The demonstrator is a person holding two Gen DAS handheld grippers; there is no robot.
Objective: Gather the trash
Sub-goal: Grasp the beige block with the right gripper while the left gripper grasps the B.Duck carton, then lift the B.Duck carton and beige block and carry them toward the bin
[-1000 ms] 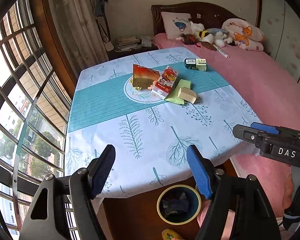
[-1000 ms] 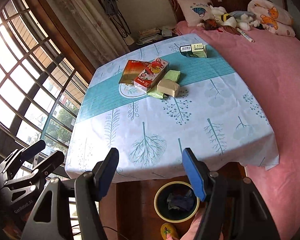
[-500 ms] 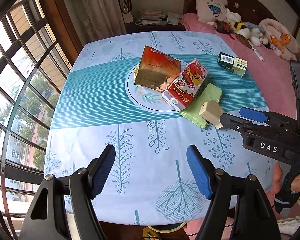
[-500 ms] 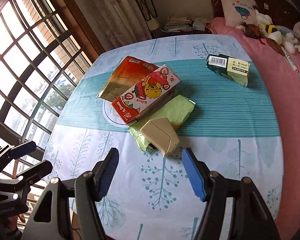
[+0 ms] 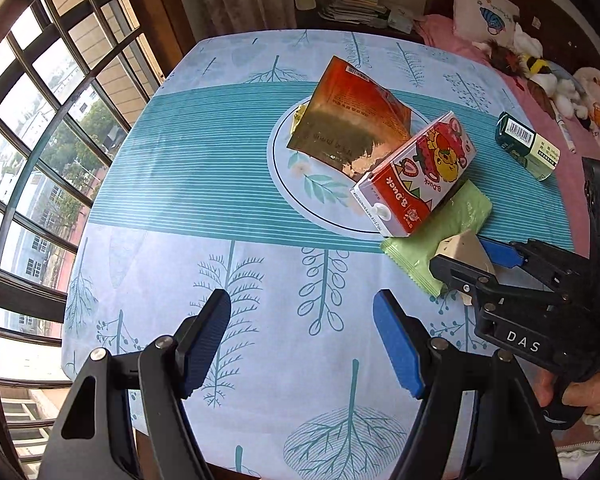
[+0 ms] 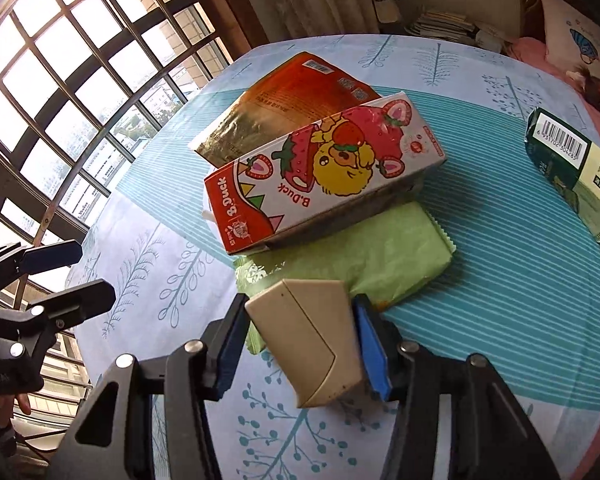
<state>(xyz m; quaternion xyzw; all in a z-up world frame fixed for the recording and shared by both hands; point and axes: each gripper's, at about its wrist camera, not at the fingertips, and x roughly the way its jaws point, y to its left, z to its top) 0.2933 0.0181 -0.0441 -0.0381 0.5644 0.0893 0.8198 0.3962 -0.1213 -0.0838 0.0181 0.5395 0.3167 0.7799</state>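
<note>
The right gripper [image 6: 302, 344] is closing its fingers [image 6: 370, 350] on a small beige box [image 6: 312, 344]. The box sits between the two blue pads, which are right at its sides; the right wrist view does not settle whether they already press it. The box lies partly on a green wrapper [image 6: 380, 256], which lies flat on the table [image 6: 500, 320].

Just beyond, a red B.Duck carton [image 6: 324, 172] lies on its side, overlapping the far edge of the green wrapper. An orange and gold foil bag [image 6: 276, 108] leans behind the carton. Off to the right, well apart from this pile, lies a dark green box with a barcode [image 6: 572, 168].

The left gripper [image 5: 302, 344] hangs over the near part of the table with its fingers [image 5: 204, 338] wide apart and nothing between them; only the leaf-print tablecloth [image 5: 240, 240] shows in the gap.

The left wrist view adds what the right one lacks: the foil bag rests on a round white medallion printed in the cloth's teal band [image 5: 196, 160], and a bed with a pink cover [image 5: 540, 108] stands past the table's far right side, with soft toys [image 5: 540, 68] and a pillow [image 5: 484, 12] on it. From here the right gripper's black fingers hide most of the beige box. The right wrist view alone shows the carton's cartoon face clearly.
</note>
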